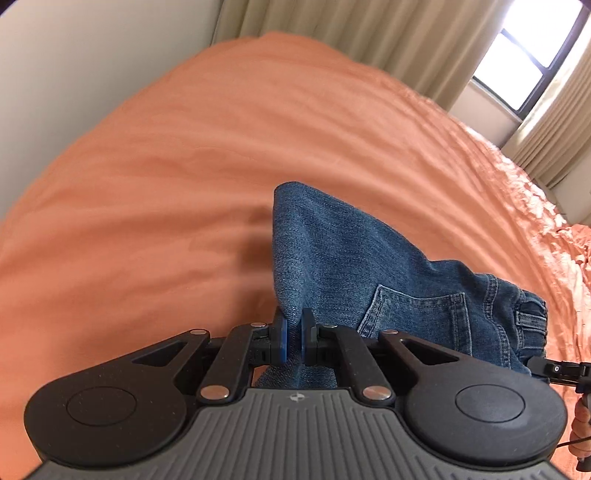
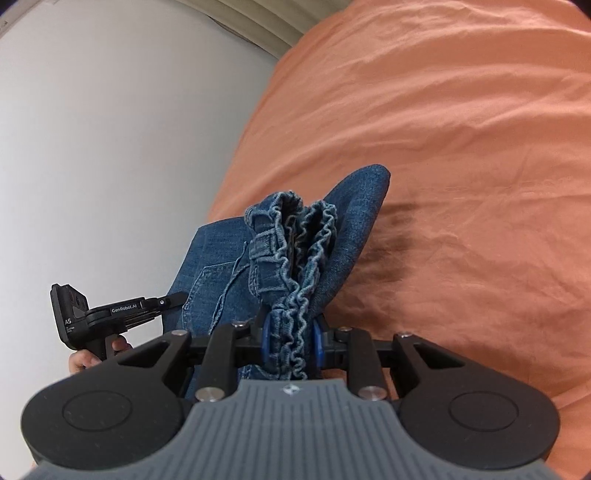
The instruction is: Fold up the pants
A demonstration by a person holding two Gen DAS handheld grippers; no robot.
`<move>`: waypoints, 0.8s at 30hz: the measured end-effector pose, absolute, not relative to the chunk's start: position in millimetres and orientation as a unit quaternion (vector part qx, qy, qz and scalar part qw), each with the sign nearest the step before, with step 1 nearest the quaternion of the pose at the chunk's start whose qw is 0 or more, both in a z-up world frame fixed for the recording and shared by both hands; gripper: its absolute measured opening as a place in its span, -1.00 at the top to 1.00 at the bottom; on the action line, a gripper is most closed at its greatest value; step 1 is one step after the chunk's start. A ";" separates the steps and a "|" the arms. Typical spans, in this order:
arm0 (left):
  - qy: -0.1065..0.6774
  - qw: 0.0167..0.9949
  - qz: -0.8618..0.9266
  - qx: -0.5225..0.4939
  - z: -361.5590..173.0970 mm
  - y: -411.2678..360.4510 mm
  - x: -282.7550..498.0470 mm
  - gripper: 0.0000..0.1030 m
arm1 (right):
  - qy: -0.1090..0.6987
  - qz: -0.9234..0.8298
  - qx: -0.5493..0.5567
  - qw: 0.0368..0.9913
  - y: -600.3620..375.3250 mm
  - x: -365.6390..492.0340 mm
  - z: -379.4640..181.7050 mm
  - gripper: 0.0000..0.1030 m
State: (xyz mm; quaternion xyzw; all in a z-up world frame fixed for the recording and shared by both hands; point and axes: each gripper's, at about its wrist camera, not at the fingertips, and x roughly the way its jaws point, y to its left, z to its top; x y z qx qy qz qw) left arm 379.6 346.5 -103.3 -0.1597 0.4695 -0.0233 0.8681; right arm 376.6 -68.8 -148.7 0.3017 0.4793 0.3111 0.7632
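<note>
A: Where does the left wrist view look from?

B: From just behind the left claw, facing forward along its fingers, close above the blue denim pants, across the orange-sheeted bed toward beige curtains and a bright window.

A: And the right wrist view?

B: From behind the right claw, equally close, facing the gathered denim waistband with a plain white wall to its left.

A: What do they share?

B: The pants and bed; each view also catches the other claw at its edge.
</note>
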 end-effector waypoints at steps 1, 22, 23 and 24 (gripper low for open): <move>0.472 0.867 -0.018 -0.158 -113.7 349.2 382.0 0.88 | 0.484 0.304 0.301 0.764 -68.5 379.3 -156.5 0.66; 0.452 0.881 -0.039 -0.134 -111.0 371.3 346.9 0.59 | 0.407 0.258 0.171 0.859 -46.4 381.1 -115.3 0.59; 0.454 0.881 -0.043 -0.126 -107.9 369.4 343.7 0.59 | 0.407 0.260 0.165 0.860 -40.6 384.3 -113.1 0.69; 0.455 0.881 -0.046 -0.119 -106.4 367.7 339.3 0.59 | 0.409 0.258 0.154 0.862 -32.5 391.3 -112.4 0.76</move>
